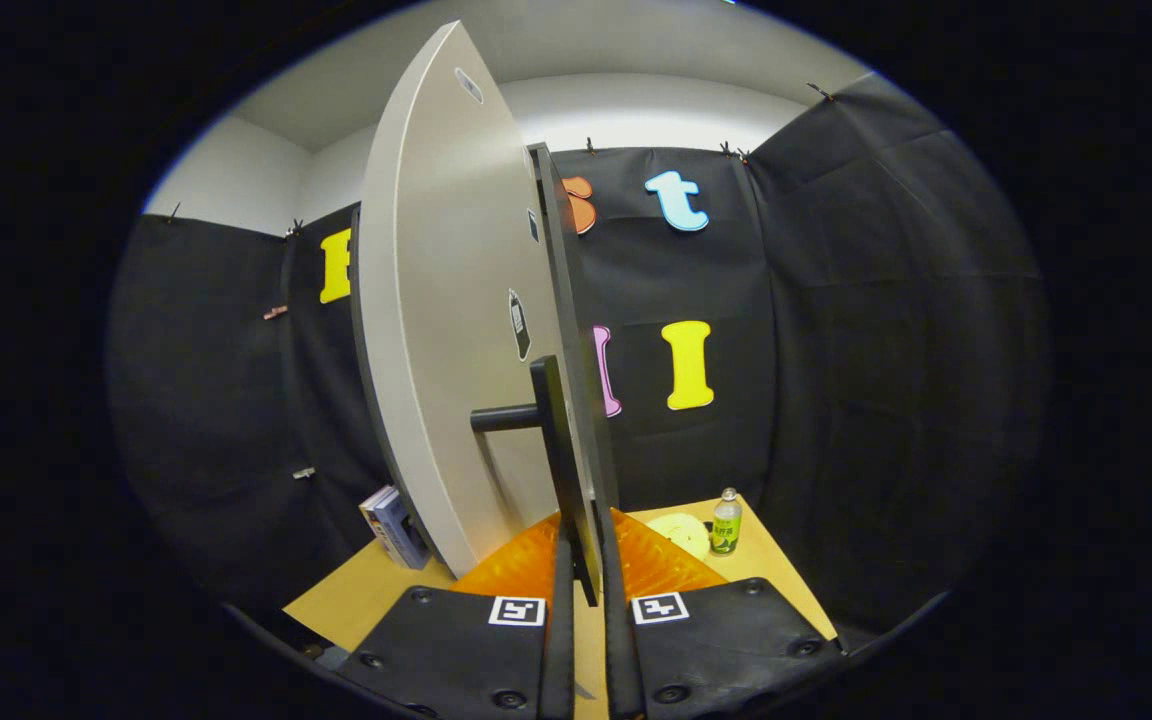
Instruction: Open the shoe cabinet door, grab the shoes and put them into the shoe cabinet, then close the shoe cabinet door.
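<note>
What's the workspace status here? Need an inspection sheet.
Surface: wooden table, bare patches at both sides of the gripper.
Job's things: cabinet door seen nearly edge-on, its dark handle just ahead of the fingers; shoes: nothing seen.
Clutter: green bottle and yellow disc beyond the fingers; box beside the door's bottom.
Gripper: gripper nearly closed on the door's edge and handle bar; firm contact cannot be confirmed.
Cables: nothing seen.
Surroundings: black cloth wall, pale wall above.
</note>
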A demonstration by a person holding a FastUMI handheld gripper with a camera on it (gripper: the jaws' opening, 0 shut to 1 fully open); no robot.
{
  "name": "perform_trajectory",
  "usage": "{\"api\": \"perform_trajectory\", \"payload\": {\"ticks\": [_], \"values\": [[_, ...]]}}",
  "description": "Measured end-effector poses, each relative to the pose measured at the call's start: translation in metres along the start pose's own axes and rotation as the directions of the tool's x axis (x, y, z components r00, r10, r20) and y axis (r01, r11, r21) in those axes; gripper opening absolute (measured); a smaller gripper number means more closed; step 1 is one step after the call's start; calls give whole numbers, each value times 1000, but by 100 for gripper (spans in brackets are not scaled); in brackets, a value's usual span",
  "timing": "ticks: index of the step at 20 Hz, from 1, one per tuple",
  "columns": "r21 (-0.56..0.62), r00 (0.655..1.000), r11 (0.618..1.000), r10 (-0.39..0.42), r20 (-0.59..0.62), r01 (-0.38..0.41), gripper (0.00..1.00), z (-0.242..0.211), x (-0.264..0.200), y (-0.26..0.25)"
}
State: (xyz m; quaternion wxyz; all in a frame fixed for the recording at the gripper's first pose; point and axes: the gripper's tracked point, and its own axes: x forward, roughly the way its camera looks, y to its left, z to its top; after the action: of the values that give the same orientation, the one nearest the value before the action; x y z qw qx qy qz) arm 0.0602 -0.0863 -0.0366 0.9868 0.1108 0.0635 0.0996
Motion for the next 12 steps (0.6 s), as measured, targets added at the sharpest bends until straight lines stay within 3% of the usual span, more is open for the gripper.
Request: {"api": "perform_trajectory", "payload": {"ticks": [2,12], "values": [[-6,1000,1000,17,-1,-17,17,0,2,1],[-72,997,994,-76,14,77,17,-4,-17,3]]}}
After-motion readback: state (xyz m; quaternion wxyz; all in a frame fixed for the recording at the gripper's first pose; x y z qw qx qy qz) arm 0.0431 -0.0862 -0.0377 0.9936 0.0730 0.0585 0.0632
